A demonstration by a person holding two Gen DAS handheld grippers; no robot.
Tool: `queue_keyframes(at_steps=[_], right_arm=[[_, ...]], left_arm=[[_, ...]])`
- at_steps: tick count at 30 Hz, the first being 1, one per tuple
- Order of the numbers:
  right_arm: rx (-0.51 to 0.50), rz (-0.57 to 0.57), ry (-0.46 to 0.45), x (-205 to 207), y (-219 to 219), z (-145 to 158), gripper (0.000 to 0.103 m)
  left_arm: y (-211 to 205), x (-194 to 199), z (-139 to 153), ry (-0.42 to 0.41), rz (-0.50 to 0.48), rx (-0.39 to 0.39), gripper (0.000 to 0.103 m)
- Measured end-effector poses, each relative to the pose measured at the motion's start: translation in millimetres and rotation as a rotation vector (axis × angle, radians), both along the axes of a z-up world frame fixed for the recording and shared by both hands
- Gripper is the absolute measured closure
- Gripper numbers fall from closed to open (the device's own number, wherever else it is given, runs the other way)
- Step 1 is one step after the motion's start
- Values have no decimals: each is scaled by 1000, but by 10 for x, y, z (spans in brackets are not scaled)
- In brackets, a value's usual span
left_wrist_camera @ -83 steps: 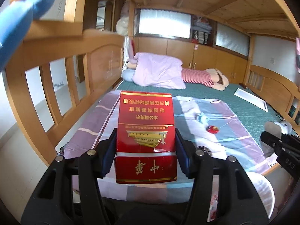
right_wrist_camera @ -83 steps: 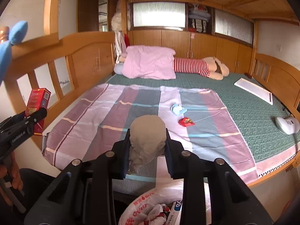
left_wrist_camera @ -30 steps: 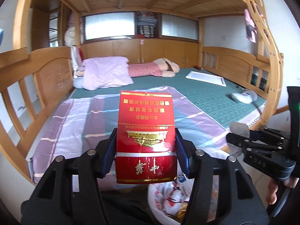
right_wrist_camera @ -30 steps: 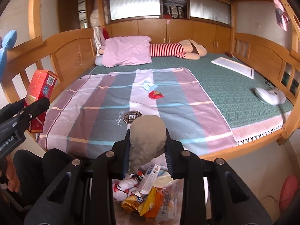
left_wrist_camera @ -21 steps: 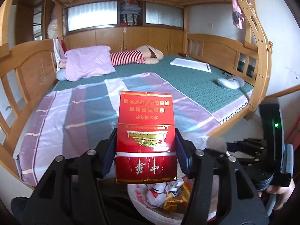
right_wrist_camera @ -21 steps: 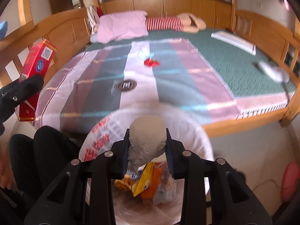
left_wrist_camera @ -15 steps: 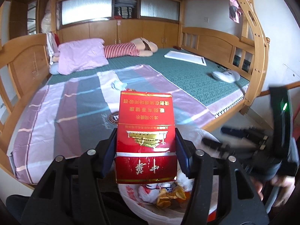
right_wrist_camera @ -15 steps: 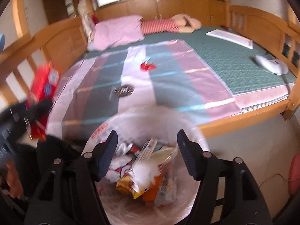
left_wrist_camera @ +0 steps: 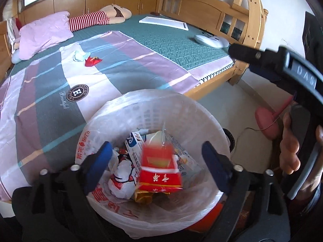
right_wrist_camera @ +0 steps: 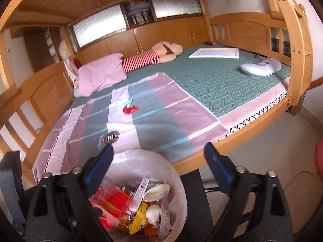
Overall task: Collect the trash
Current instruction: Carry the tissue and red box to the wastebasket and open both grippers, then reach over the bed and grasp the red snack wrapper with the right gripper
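"H" on the blanket emblem [left_wrist_camera: 77, 92]; "DAS" on the right gripper [left_wrist_camera: 302, 75].

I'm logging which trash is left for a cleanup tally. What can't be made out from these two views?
- Red cigarette pack: motion-blurred in the left wrist view; whether it has landed in the trash bin is unclear.
- Bin contents: the bottom layers are covered by the upper litter in both views.
- Red wrapper and pale blue scrap on the striped sheet: too small to identify.
- Right tongs: open, but cut off in the left wrist view.
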State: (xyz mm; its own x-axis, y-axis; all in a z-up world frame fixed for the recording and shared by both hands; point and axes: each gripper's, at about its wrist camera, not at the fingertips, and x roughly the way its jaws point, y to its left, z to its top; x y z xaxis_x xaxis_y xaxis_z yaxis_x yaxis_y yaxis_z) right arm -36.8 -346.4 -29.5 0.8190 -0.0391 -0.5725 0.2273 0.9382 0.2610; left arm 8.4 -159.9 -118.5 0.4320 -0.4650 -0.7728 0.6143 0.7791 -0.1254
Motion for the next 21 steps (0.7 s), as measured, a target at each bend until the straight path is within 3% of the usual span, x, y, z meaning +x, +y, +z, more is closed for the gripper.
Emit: queue_keyframes(at_steps=[4,7,10,12,16,18,21], right_arm=[[-58,-75,-49,53,17,91,3],[-111,-119,-71,176,49,164,3],[-96,-71,-70,429,67,229,3],[-76,26,-89,672,108,260,3],[-101,122,15,1462,308,173,4],[-53,206,56,1963,434,28,4],[-68,231,164,2675,646,-255,6]], left_arm=[[92,50,-6,-16,31,-27,5],[216,124,36,-70,113,-22,4],[365,248,54,-122,182,-29,4],[520,414,46,-130,235,-42,4],[904,815,1,-101,354,-99,4],[1102,1062,-53,-93,441,-104,4],[1358,1515,-209,-80,553,-77,4]])
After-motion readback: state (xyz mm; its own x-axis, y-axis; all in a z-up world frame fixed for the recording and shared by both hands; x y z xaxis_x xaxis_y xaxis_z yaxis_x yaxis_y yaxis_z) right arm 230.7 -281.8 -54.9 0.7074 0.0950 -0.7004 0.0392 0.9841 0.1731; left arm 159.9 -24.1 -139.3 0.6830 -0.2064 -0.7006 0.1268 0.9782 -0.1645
